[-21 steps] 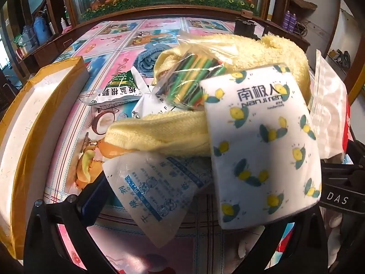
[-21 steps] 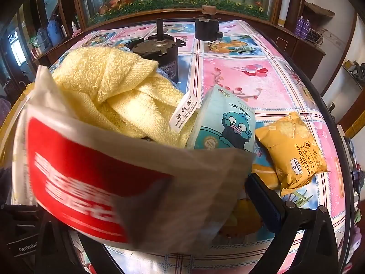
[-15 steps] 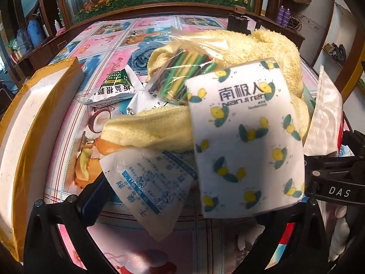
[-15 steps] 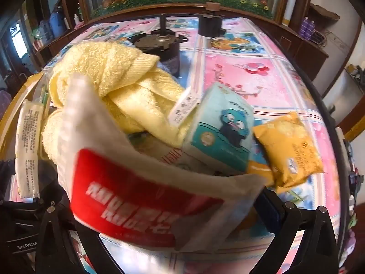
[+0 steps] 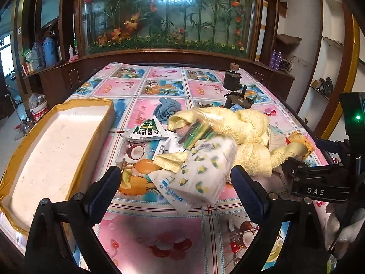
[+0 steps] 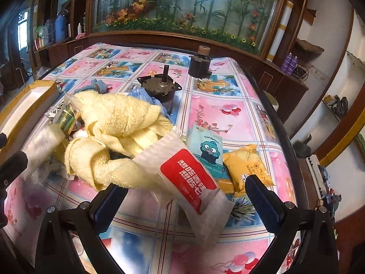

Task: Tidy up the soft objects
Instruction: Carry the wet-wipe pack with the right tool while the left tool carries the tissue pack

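A crumpled yellow towel (image 5: 246, 132) (image 6: 121, 123) lies mid-table in a heap of packets. Against its near side leans a white tissue pack with yellow-fruit print (image 5: 205, 171), slightly blurred. It sits just beyond and between the fingers of my left gripper (image 5: 175, 175), which is open and touches nothing. A white packet with a red label (image 6: 187, 175) rests on the towel's end and the table. My right gripper (image 6: 186, 185) stands open around its near part without contact. A blue cloth (image 5: 167, 109) lies behind the heap.
A white foam box with yellow tape (image 5: 57, 146) stands at the left. Two dark motors (image 6: 162, 89) (image 6: 199, 64) stand behind the towel. A teal cartoon tissue pack (image 6: 208, 148), a yellow cracker packet (image 6: 247, 169), a bag of coloured sticks (image 5: 198, 132) and sachets (image 5: 146, 132) lie around.
Both grippers have drawn back and up from the heap. The fruit-print tissue pack and the red-label packet, close to the cameras before, now lie lower on the table between open fingers.
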A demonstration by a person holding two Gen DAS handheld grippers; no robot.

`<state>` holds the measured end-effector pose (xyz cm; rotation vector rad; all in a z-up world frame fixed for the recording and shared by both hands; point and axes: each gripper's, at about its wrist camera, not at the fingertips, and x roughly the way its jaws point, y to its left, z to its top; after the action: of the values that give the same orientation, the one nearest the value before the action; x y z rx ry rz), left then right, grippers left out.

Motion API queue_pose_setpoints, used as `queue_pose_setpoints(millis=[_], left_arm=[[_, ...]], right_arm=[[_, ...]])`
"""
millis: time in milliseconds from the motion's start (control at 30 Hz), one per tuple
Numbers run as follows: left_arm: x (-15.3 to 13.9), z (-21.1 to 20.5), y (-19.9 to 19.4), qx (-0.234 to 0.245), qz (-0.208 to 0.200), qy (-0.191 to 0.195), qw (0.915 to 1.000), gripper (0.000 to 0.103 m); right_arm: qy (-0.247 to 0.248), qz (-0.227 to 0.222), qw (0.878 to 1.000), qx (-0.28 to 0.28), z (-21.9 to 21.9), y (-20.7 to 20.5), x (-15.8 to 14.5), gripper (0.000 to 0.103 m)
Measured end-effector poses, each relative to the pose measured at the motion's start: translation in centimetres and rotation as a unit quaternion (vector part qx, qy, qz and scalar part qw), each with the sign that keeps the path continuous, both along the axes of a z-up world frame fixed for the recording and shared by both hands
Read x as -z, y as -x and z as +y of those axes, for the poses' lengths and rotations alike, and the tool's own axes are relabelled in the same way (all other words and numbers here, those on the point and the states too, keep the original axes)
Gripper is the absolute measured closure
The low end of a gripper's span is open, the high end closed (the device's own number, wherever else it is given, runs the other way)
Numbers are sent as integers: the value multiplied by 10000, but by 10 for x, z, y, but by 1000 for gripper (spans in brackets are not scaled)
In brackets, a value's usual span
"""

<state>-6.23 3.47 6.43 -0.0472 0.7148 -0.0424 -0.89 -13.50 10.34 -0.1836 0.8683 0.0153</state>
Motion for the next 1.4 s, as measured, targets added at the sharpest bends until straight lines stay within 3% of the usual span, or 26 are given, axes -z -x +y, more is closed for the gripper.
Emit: queue_pose_setpoints(millis=[100, 200, 267, 300, 367, 400, 567, 700, 900, 1100, 1400], left_arm=[[-1, 5, 1, -36, 16, -70, 10000, 6], [-2, 6, 6, -52, -84, -100, 9999, 6], [-3, 4, 9, -56, -111, -213, 9997, 6], [-5, 3, 11, -73, -133, -341, 9993, 6], [-6, 1, 13, -91, -207, -433, 9988, 6], [-7, 2, 14, -90, -221, -449, 9987, 6], [-6, 3, 16, -80, -167, -397, 9990, 6], [-5, 5, 16, -73, -66, -352, 9993, 6], [-5, 28, 25, -52, 194, -29, 9998, 6], [-1, 26, 49, 678, 362, 0, 9970, 6], [29, -44, 46, 1817, 579, -598, 9798, 6]], right_arm=[[-136, -280, 9995, 81, -1, 7, -14, 1], [-313, -1111, 9931, 181, -6, 27, -43, 0], [-686, -1549, 9855, 23, -13, 39, -56, 0], [-896, -1500, 9845, -179, -14, 39, -56, 0], [-922, -800, 9919, -339, -11, 23, -43, 1], [-892, -698, 9931, -306, -11, 20, -37, 1], [-1151, -674, 9910, -149, -21, 20, -29, 0], [-1089, -547, 9924, -196, -24, 23, -24, 0], [-1122, -100, 9933, -268, -35, 31, -4, 1], [-935, 85, 9953, -235, -53, 49, 14, 1], [-915, 240, 9955, -38, -85, 52, 20, 1]])
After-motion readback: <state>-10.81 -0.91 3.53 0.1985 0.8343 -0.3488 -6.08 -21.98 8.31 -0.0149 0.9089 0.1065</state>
